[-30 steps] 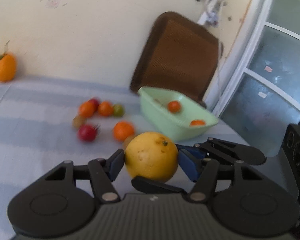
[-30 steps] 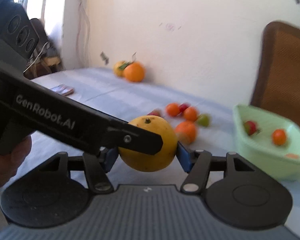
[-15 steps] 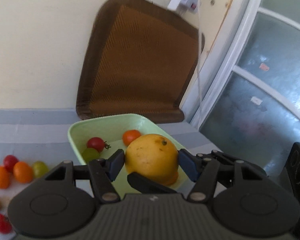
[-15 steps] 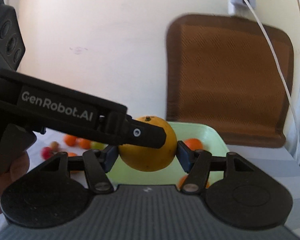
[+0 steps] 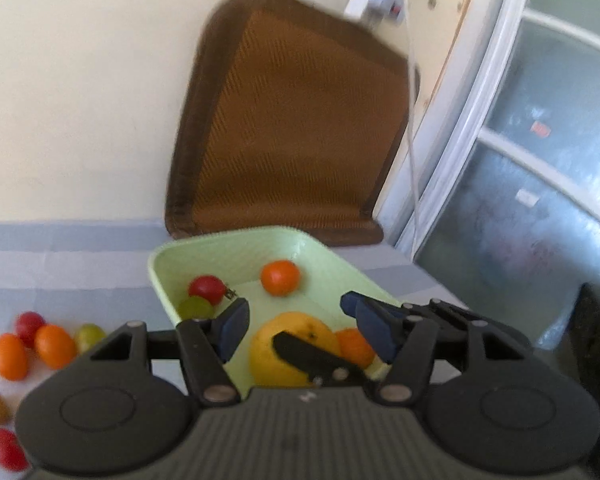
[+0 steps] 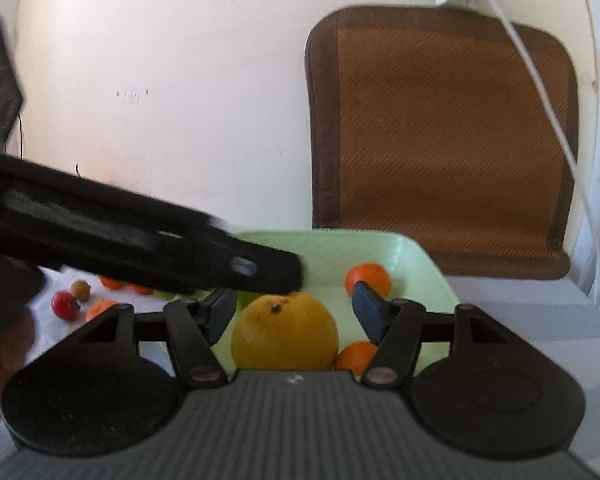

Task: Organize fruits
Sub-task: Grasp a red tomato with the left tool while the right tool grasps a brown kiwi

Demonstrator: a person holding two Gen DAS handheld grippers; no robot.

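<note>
Two grippers at one green basin [image 5: 236, 236], both with jaws wide and holding nothing.

**Step in hand: placement of the large yellow fruit.**
- Yellow fruit [image 6: 284, 340]: inside the basin at the near end, apparently resting on the floor, touching or just beside a small orange fruit [image 6: 356, 356].
- Left gripper [image 5: 302, 320]: blue pads [image 5: 234, 330] clear of the peel on both sides.
- Right gripper [image 6: 294, 308]: likewise spread, with a visible gap on the right side and a narrower gap on the left.
- One black finger of each tool crossing the fruit in the other tool's view; contact with the peel not possible to tell.

**Next move, as judged:**
1. Keep both sets of jaws wide.
2. Lift and draw back both tools without nudging the fruit or catching the near rim.
3. Separate the tools first, since the fingers overlap closely.
4. Turn to the loose fruit [image 5: 54, 346] on the striped cloth [image 5: 60, 264] to the left of the basin.

**Surroundings:**
- Already in the basin: another orange fruit [image 5: 280, 278], a red one [image 5: 207, 289] and a green one [image 5: 194, 307].
- Behind the basin: brown cushion [image 5: 300, 128] leaning on the wall, well clear of the work.
- White cable [image 6: 540, 92] hanging at the right, no obstacle.
- Main risk: crowded fingers over a round fruit liable to roll.
</note>
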